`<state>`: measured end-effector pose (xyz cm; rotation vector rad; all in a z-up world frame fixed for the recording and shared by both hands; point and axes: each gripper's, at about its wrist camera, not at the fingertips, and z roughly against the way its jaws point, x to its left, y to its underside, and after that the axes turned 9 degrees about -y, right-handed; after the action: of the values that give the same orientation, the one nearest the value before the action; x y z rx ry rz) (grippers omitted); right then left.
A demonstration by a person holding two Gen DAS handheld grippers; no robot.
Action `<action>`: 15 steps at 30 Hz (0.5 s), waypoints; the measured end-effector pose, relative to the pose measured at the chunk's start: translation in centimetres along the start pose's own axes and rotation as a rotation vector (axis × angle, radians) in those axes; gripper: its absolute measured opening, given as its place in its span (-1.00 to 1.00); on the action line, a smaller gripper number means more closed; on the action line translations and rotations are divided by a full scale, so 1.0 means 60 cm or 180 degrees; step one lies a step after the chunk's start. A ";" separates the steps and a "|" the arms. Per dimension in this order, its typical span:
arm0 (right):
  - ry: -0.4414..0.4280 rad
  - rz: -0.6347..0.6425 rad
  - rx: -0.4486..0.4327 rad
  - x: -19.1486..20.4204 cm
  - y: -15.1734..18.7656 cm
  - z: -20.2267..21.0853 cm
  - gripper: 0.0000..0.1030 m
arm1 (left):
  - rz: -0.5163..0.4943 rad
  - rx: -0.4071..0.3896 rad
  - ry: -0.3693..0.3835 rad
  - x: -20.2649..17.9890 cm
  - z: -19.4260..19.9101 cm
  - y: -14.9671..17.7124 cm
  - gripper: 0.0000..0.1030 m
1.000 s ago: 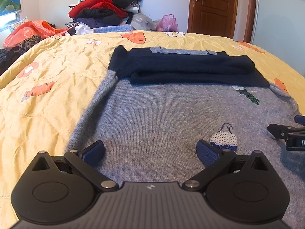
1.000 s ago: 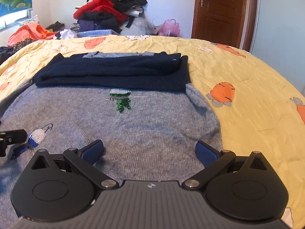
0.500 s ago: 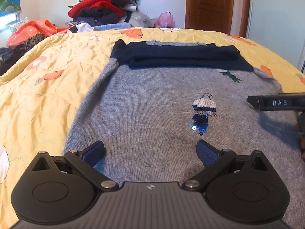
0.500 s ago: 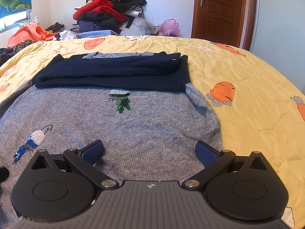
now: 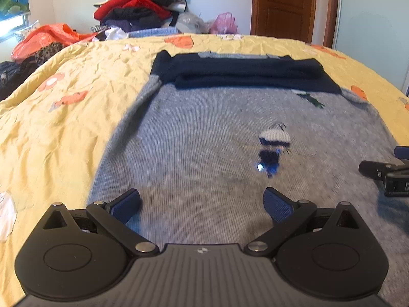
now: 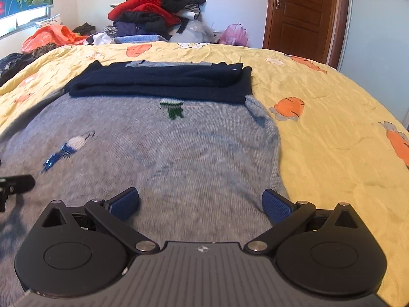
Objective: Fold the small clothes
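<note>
A grey sweater is laid flat on the bed, its navy part folded across the far end. The left gripper and the right gripper are each held over the near hem with fingers spread wide and nothing between them. The sweater's left edge is shown only in the left wrist view; its right edge and a window are seen only in the right wrist view. On the right gripper's body, at the left view's edge, a partial letter "D" is read. A pink bag sits by the clothes pile; its contents cannot be made out.
</note>
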<state>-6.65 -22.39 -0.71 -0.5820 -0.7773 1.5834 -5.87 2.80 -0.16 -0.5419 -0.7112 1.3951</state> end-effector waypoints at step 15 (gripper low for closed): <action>-0.0094 -0.0009 -0.0031 0.006 0.036 0.036 1.00 | -0.0060 -0.0171 0.0114 0.002 0.032 0.045 1.00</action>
<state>-9.72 -22.51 -0.95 -0.5656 -0.8080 1.5895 -9.11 3.09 -0.76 -0.5997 -0.7249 1.3486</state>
